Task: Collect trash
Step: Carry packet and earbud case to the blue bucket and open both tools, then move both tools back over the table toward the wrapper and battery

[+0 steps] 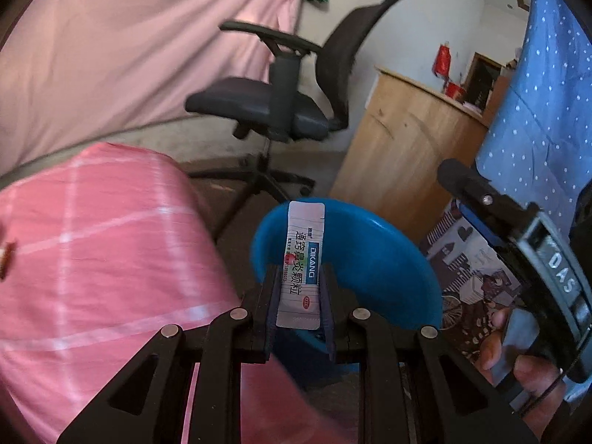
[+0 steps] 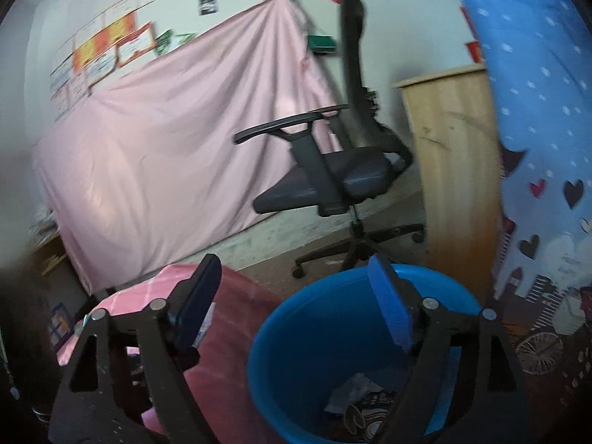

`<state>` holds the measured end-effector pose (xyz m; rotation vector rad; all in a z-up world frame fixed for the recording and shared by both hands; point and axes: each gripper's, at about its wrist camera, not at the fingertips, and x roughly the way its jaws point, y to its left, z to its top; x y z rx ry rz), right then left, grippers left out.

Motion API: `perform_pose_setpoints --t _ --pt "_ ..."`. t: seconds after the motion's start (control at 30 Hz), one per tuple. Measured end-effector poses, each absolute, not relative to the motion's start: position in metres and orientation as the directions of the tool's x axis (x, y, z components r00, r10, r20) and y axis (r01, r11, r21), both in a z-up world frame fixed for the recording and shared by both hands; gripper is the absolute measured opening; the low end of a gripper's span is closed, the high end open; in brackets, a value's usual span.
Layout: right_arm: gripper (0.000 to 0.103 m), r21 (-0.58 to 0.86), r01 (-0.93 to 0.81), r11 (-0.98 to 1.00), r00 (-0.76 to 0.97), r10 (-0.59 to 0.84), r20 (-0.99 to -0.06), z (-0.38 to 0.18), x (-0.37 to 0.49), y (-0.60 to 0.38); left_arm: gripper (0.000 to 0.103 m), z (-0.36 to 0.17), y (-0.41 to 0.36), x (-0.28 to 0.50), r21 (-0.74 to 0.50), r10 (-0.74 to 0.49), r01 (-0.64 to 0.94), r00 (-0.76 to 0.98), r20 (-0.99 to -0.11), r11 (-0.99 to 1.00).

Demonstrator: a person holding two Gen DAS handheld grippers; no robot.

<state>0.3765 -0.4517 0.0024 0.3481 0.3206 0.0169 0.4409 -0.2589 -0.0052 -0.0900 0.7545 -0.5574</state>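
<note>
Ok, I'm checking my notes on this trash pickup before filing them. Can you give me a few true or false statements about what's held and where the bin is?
1. The left gripper grips a white sachet. True.
2. The right gripper holds a wrapper. False: its jaws stand wide open, empty.
3. The blue bin already contains trash. True.
4. The office chair lies tipped over. False: it stands upright.
</note>
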Motion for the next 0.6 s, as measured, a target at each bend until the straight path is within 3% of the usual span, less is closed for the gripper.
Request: perform_pose_setpoints --t 0.07,0.13,0.47,0.6 --pt "0.103 0.355 0.058 0.933 0.949 0.059 -0.309 0.002 0.377 -0.461 0.023 -0.009 -0.267 0.446 -0.274 -0.512 0.454 0.567 -0.645 0.848" --pt "0.103 0.37 0.071 0.926 0.95 0.05 -0.308 0.002 0.376 -0.467 0.038 -0.011 -0.27 0.447 -0.278 -0.511 0.451 0.559 -0.653 0.848" --pt "0.103 0.368 0.062 0.928 0.965 0.038 -0.259 0.01 0.371 -0.46 0.04 0.003 -0.248 0.438 -0.275 -0.471 0.386 0.654 -0.592 0.881" --pt "0.103 0.359 0.024 0.933 0.976 0.056 -0.211 0.02 0.371 -0.447 0.049 0.02 -0.226 0.428 -0.264 -0.425 0.333 0.734 -0.53 0.905"
